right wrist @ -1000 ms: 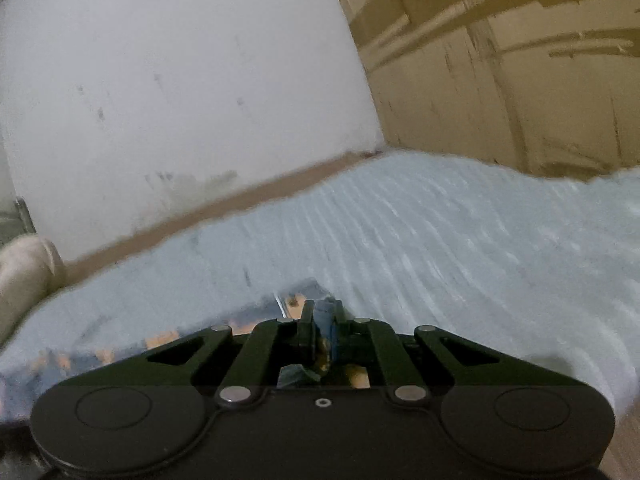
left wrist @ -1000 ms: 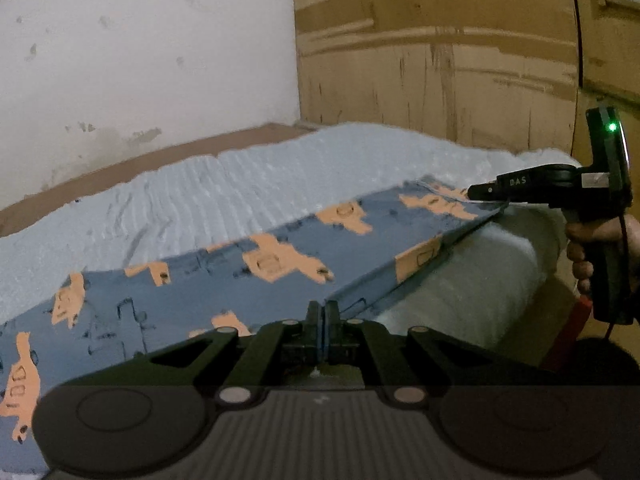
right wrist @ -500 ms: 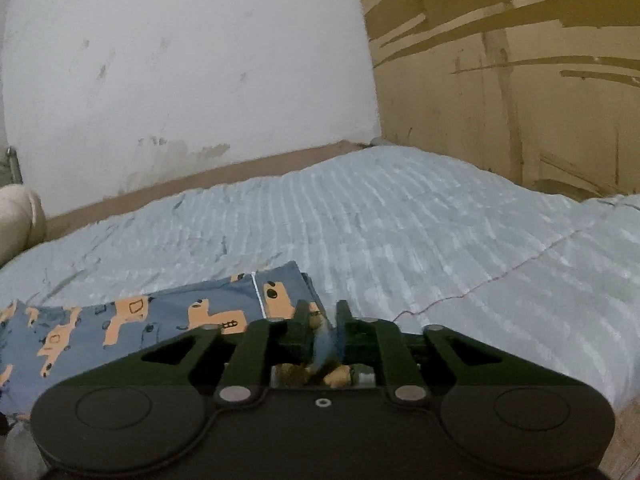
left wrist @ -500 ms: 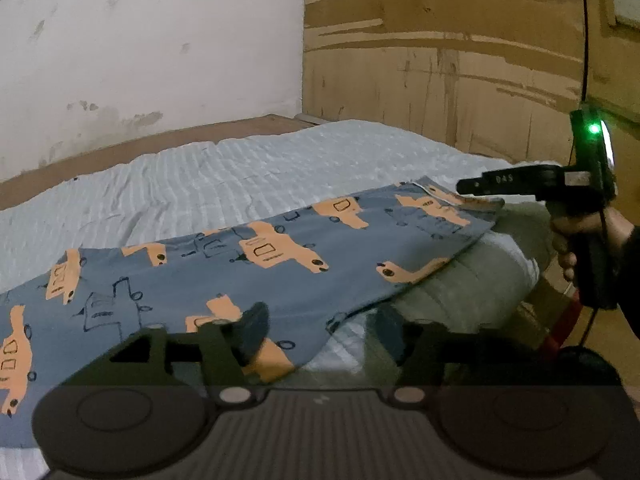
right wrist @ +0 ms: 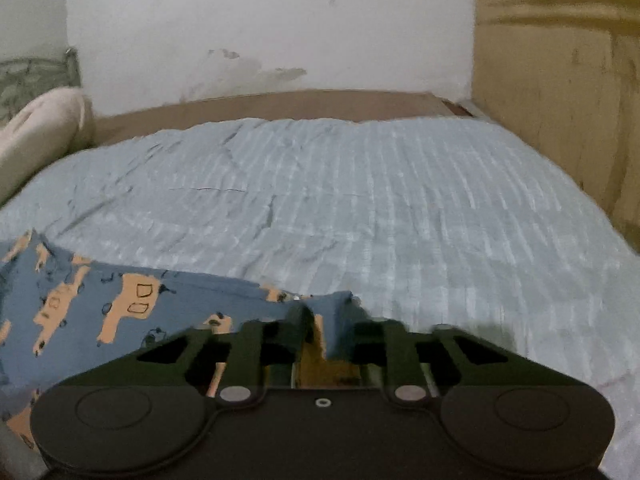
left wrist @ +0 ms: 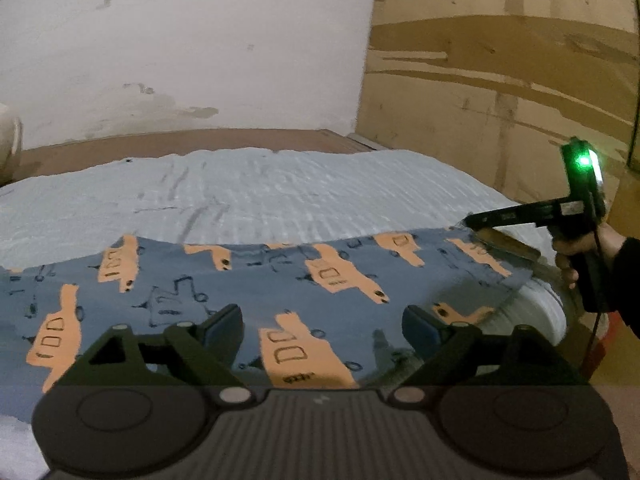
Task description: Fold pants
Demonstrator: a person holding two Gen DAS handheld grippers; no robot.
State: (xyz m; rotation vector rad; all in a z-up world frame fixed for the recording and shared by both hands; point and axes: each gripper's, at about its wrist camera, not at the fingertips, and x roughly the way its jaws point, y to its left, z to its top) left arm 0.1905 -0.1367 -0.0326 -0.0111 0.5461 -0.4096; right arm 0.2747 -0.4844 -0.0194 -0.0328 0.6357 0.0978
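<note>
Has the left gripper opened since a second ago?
Yes. The left gripper, shut on the blue pants with orange trucks a second ago, now stands wide open, and the cloth lies flat on the pale blue bedspread.

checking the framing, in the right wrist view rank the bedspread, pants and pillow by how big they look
1. bedspread, fills most of the view
2. pants, lower left, partly hidden by the right gripper
3. pillow, cut off at the left edge, so its true size is unsure

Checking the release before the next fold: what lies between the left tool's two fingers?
In the left wrist view, the left tool is open, with only the blue pants lying flat on the bed between its fingers.
</note>
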